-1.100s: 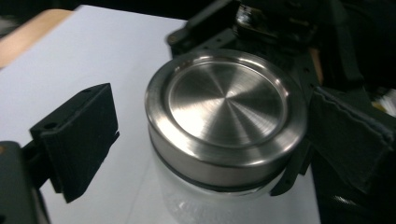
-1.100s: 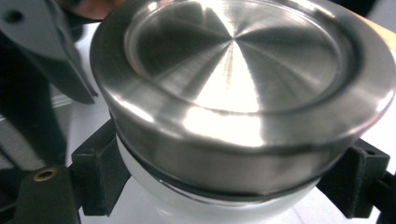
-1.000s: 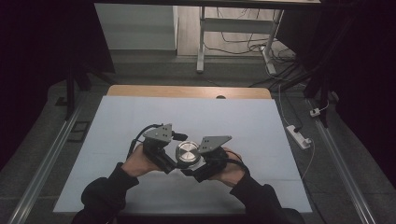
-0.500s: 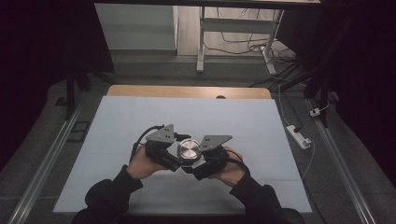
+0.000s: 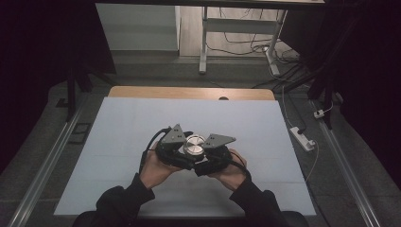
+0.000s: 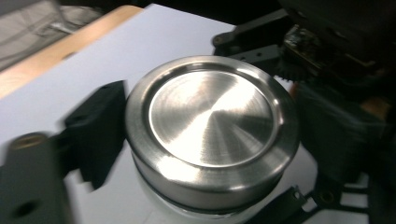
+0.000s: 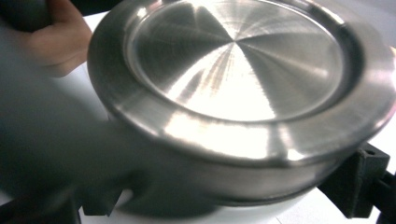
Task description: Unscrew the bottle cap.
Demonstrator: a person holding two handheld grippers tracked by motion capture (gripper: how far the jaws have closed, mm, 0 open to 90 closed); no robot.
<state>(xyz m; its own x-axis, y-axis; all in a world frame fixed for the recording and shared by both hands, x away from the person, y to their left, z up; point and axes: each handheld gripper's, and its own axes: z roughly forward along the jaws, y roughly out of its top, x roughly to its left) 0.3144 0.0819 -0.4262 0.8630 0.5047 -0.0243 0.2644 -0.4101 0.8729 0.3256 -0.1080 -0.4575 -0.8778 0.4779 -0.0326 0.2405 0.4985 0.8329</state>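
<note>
A small white jar with a brushed steel lid point(image 5: 194, 144) is held just above the white table sheet near its front. My right gripper point(image 5: 206, 159) comes in from the right and is shut on the jar below the lid; one black finger point(image 7: 362, 184) presses the white body under the lid point(image 7: 233, 60). My left gripper point(image 5: 186, 153) comes in from the left with the lid point(image 6: 210, 126) between its jaws. Its jaws have just been opening, and its blurred black finger point(image 6: 95, 133) stands beside the lid's rim.
The white sheet point(image 5: 142, 123) covers a wooden table whose far edge point(image 5: 189, 92) shows bare. A white power strip point(image 5: 302, 138) and cables lie on the floor at the right. Metal rails run along both sides, and desk legs stand behind.
The left gripper has shifted slightly to the right, closer around the lid. The right hand and the jar have kept their place.
</note>
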